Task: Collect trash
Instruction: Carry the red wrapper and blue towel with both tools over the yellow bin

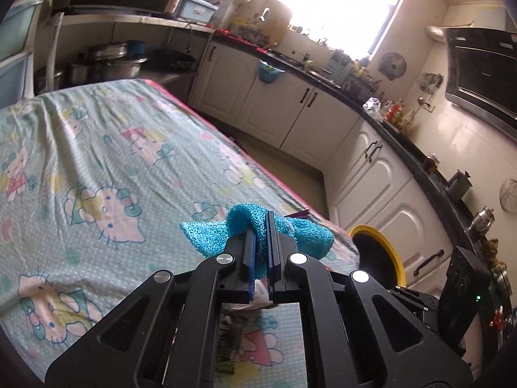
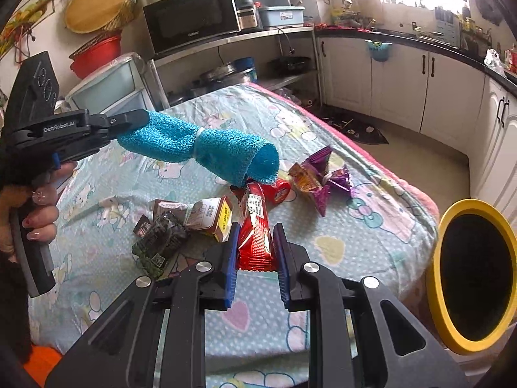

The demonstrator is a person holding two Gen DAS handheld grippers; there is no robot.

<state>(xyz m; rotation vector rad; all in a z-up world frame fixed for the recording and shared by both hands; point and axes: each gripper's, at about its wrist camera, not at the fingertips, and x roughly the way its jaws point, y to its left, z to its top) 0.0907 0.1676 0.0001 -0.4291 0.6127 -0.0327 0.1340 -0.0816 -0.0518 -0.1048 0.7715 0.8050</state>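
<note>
My left gripper [image 1: 260, 223] is shut on a blue mesh scrubber [image 1: 210, 232] and holds it above the table; the right wrist view shows the left gripper [image 2: 135, 123] and the scrubber [image 2: 200, 148] hanging over the trash pile. My right gripper [image 2: 255, 242] has its jaws on both sides of a red wrapper [image 2: 255, 226], pads touching its edges. A purple wrapper [image 2: 323, 174], a brown carton [image 2: 206, 213], a dark green packet [image 2: 158, 245] and a small red item [image 2: 279, 190] lie on the table. A yellow-rimmed bin [image 2: 446, 291] stands at the table's right end, also in the left wrist view [image 1: 392, 252].
The table carries a Hello Kitty cloth [image 1: 97, 161]. White kitchen cabinets [image 1: 371, 174] and a dark counter run along the right. A shelf with a microwave [image 2: 190, 16] and pots stands behind the table. A dark mat [image 2: 362, 129] lies on the floor.
</note>
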